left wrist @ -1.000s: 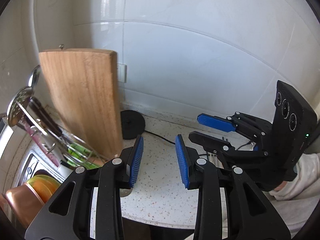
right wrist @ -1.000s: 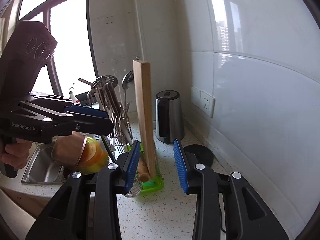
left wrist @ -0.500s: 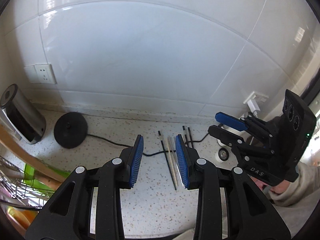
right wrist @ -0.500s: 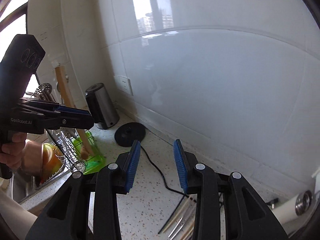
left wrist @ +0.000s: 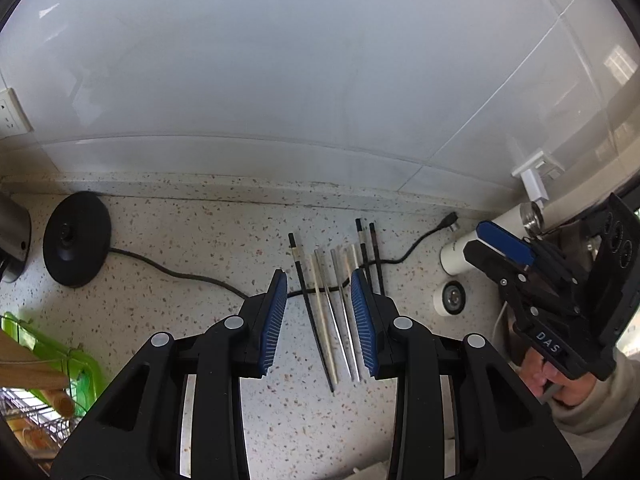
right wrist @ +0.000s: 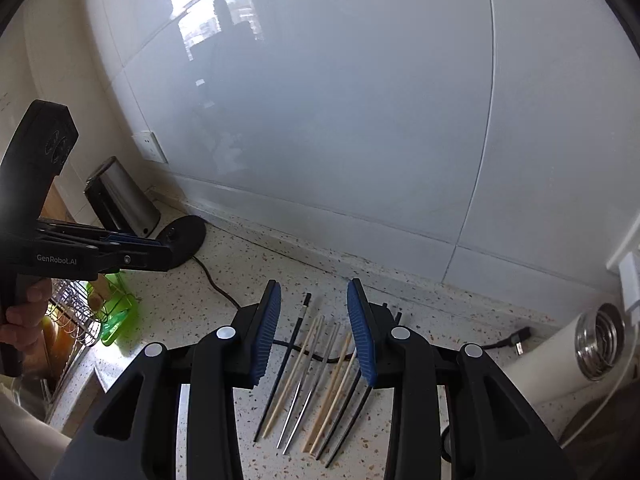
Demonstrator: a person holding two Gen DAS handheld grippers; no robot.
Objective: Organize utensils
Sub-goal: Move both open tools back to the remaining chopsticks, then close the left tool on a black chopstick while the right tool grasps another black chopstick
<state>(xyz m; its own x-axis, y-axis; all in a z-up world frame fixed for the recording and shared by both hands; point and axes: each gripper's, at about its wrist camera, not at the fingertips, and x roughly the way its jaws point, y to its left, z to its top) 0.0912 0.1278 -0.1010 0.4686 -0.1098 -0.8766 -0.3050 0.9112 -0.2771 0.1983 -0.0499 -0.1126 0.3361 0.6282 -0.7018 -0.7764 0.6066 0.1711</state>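
Pretty much nothing sorted yet. The chopsticks (left wrist: 332, 312) all lie loose in a row on the counter (left wrist: 192, 248), near its back edge, across a black cord (left wrist: 180, 274). Left claw (left wrist: 320, 320) and right claw (right wrist: 316, 336) both hover spread, empty.

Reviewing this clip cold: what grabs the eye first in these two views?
A fan of chopsticks, black, pale wood and metal, lies on the speckled counter across a black cable, framed between the open left gripper. The right gripper, also open, hovers over them. A white flask lies on its side to the right.
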